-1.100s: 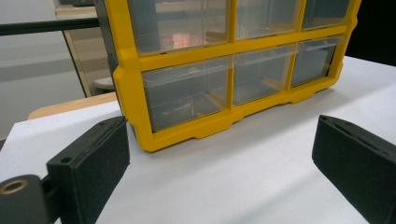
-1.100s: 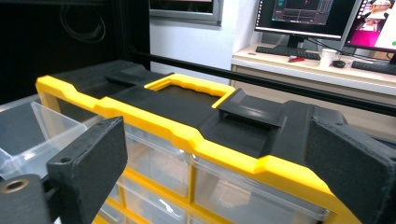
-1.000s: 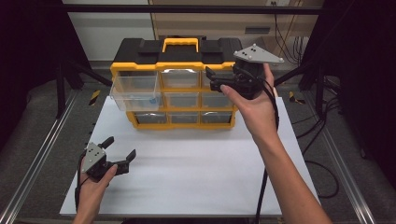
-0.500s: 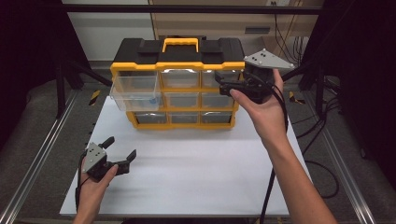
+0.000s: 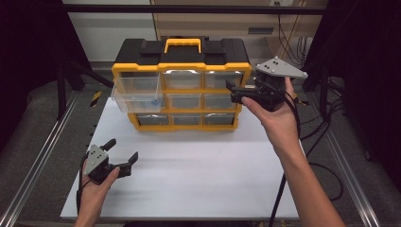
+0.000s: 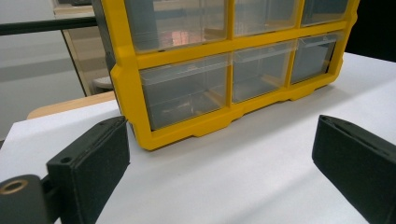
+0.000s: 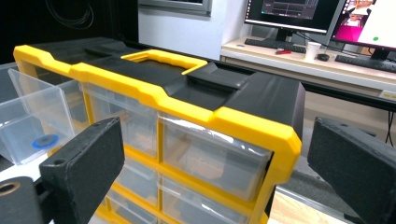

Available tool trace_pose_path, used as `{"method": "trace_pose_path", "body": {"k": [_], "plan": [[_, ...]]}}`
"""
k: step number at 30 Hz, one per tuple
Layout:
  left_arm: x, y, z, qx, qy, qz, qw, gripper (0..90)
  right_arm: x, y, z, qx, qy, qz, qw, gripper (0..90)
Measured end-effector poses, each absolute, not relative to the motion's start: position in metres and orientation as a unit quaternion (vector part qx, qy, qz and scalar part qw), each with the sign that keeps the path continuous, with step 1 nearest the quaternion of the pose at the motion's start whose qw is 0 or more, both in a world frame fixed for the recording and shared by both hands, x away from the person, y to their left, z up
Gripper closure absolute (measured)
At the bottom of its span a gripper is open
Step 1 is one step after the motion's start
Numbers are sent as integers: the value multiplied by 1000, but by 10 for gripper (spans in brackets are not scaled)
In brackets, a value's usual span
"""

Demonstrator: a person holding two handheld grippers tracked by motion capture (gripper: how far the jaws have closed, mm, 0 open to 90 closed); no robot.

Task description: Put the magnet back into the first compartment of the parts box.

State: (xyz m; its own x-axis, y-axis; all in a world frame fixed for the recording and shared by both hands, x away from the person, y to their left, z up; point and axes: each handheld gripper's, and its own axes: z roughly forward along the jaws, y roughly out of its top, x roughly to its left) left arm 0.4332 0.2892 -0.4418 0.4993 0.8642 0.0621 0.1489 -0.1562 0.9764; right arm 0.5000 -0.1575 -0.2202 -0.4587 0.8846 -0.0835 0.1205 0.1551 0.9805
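my right gripper [image 5: 235,93] has drifted rightward off the front of the organizer [image 5: 182,90] and hangs at its upper right corner, jaws apart, empty, so the open drawer [image 5: 138,93] at its upper left waits to be shut; my left gripper [image 5: 121,154], jaws apart, idles low before it; the right gripper view reveals a blue disc [image 7: 45,141] inside that drawer

The drawer box [image 5: 182,87] stands at the back of the table [image 5: 198,175]. Its top left drawer [image 5: 138,93] sticks out, with a small disc [image 5: 154,100] in it. Your right gripper [image 5: 238,93] is by the box's right end, your left gripper [image 5: 122,152] well in front.
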Motion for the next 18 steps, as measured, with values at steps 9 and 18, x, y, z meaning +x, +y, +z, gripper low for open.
{"method": "trace_pose_path", "body": {"k": [9,18], "plan": [[433,290,-442,682,372,335,533,37,494,-168,-231,382,671,526,358,41],[433,290,-442,681,373,336,533,37,485,-181,-235,385,666,527,360,36]]}}
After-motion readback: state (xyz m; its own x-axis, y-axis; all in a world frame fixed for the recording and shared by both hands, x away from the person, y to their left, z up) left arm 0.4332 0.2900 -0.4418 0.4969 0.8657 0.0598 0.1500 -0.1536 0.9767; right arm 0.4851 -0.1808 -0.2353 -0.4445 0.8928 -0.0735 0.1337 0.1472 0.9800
